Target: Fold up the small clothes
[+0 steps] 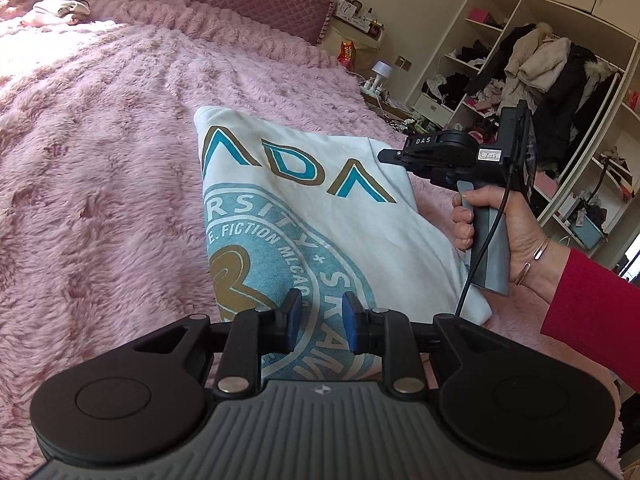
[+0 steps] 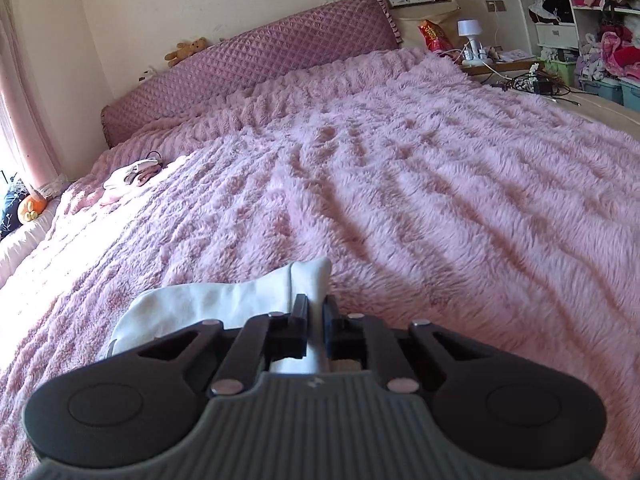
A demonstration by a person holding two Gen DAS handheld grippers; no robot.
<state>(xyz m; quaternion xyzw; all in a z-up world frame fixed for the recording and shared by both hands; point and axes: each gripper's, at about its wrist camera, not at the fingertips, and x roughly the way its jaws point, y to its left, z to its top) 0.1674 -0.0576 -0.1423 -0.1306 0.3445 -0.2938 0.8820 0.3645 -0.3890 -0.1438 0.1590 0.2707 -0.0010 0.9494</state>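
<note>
Shirt point(image 1: 304, 208): lying partly folded on the pink plush blanket point(image 1: 100, 160), printed side up, spreading from centre toward 4 o'clock in the left wrist view.
Left gripper point(image 1: 322, 322): hovering over the shirt's round print at 6 o'clock, blue pads point(image 1: 295, 312) standing apart, gripping nothing.
Right gripper point(image 2: 316, 320): pinching a bunched white fold of the shirt at 6 o'clock in its own view, fingers closed on cloth.
Right hand point(image 1: 500, 232): wrapping the grey handle at 3 o'clock, red sleeve point(image 1: 592, 312) trailing.
Small pale garment point(image 2: 132, 176): lying well apart at 9 o'clock, near the quilted headboard point(image 2: 248, 64).
</note>
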